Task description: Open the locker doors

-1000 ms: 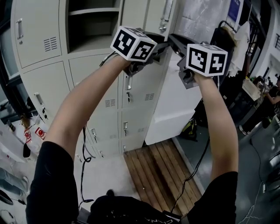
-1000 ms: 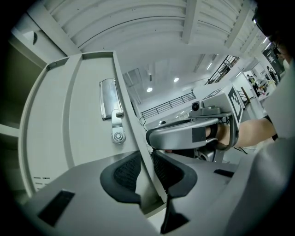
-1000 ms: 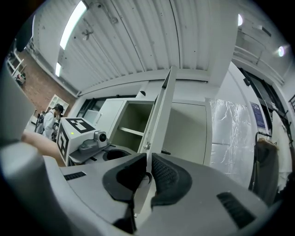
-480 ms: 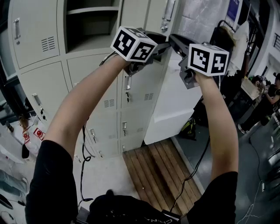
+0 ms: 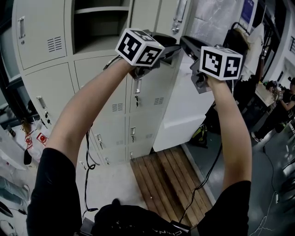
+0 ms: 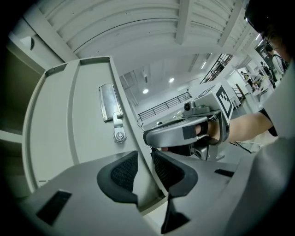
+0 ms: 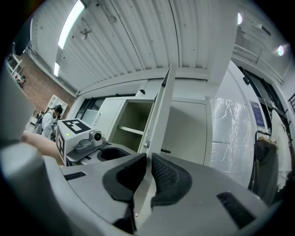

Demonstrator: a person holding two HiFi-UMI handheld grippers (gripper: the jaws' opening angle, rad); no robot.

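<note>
Pale grey locker door (image 6: pixel 85 133) stands open — shiny handle (image 6: pixel 110 103), shelf (image 5: pixel 99 10) inside.

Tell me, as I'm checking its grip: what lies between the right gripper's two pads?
The thin edge of the open locker door runs up between the right gripper's pads, which clamp it; the right gripper view shows this.
</note>
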